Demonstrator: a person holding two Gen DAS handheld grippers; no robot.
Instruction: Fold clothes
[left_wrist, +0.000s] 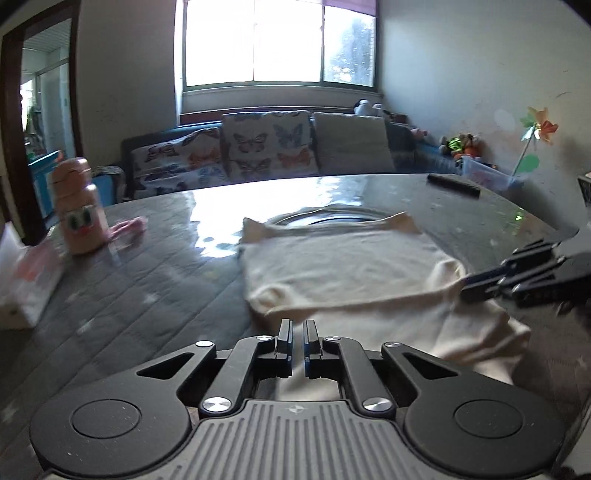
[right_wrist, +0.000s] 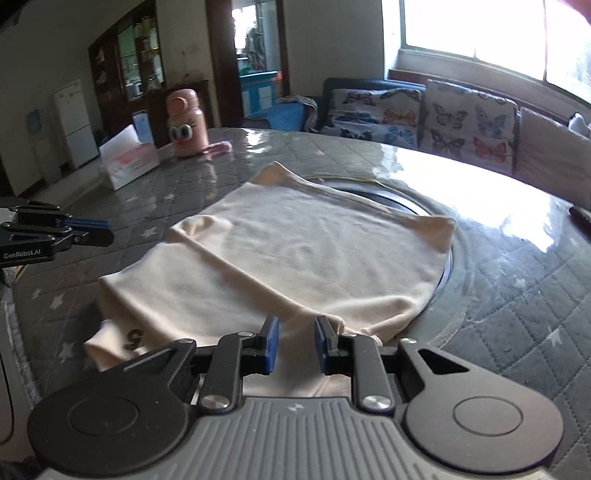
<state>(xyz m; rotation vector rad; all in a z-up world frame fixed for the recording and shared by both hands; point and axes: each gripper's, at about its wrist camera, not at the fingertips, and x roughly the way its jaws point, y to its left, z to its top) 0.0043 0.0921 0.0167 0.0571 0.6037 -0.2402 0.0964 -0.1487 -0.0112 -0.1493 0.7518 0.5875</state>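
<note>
Cream garment (right_wrist: 295, 258) lies partly folded on the quilted grey table (right_wrist: 517, 295), spread ahead of both sets of fingers. Its near hem runs under the right gripper (right_wrist: 294, 345), whose fingers stand apart with cloth between and below them, not pinched. Left gripper (left_wrist: 297, 341): fingers nearly together with a narrow gap and nothing in it; the garment's near edge sits just ahead of and below the tips. From the left wrist view, the right gripper comes in from the right, its tips at the fold's right corner. Far left of the fingers: pink bottle (right_wrist: 185, 123) standing upright, with a white box (right_wrist: 127, 157) beside it; contents not visible.
</note>
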